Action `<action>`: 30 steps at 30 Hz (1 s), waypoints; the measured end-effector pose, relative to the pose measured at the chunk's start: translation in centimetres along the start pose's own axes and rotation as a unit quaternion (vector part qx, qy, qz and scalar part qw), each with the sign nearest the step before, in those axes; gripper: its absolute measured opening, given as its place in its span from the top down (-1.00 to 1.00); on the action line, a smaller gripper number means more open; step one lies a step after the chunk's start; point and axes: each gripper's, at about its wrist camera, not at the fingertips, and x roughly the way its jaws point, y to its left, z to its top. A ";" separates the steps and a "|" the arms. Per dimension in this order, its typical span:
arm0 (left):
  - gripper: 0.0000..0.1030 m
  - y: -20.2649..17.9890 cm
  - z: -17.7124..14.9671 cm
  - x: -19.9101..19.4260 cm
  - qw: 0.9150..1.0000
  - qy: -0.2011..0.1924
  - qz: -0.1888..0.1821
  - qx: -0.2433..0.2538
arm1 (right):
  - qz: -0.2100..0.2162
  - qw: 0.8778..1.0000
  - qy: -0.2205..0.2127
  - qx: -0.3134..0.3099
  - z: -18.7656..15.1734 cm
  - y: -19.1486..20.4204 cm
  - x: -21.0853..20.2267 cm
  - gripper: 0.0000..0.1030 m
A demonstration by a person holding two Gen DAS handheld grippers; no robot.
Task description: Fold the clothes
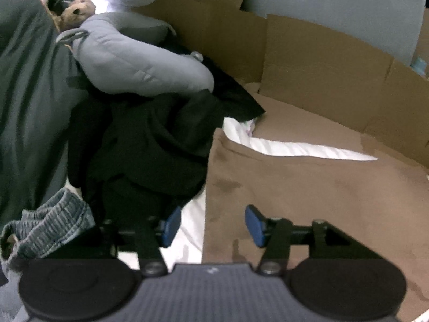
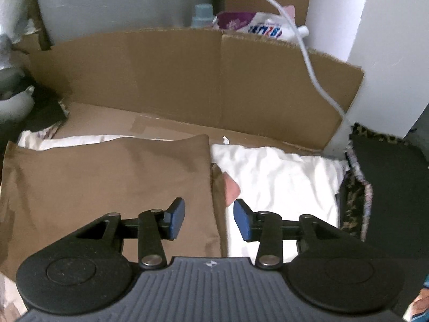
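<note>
A brown garment (image 1: 308, 193) lies flat on a white sheet (image 1: 295, 147); in the right wrist view the brown garment (image 2: 107, 182) fills the left half and its right edge runs down the middle. My left gripper (image 1: 213, 225) is open just above the garment's left edge, nothing between its blue pads. My right gripper (image 2: 209, 218) is open too, straddling the garment's right edge, with the white sheet (image 2: 281, 177) under its right finger. A small pink patch (image 2: 231, 187) shows by that edge. A heap of black clothes (image 1: 150, 147) lies left of the brown garment.
A grey padded jacket (image 1: 139, 61) and a teddy bear (image 1: 77, 10) sit behind the black heap. A striped grey garment (image 1: 51, 228) lies at the lower left. Cardboard walls (image 2: 187, 80) stand at the back. A white cable (image 2: 308, 61) hangs at right, near a leopard-print blanket (image 2: 359, 193).
</note>
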 end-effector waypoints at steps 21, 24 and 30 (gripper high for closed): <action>-0.26 0.8 -9.6 -4.5 0.991 -0.023 0.027 -0.131 | 0.098 0.991 -0.010 0.094 -11.2 -3.9 0.7 0.05; -0.25 1.1 -11.2 -4.4 0.983 -0.014 0.018 -0.183 | 0.103 0.984 0.002 0.143 -13.0 -4.9 1.7 0.06; -0.25 1.7 -15.0 -3.8 0.973 0.016 0.003 -0.231 | 0.091 0.986 0.009 0.137 -15.3 -5.7 3.0 0.06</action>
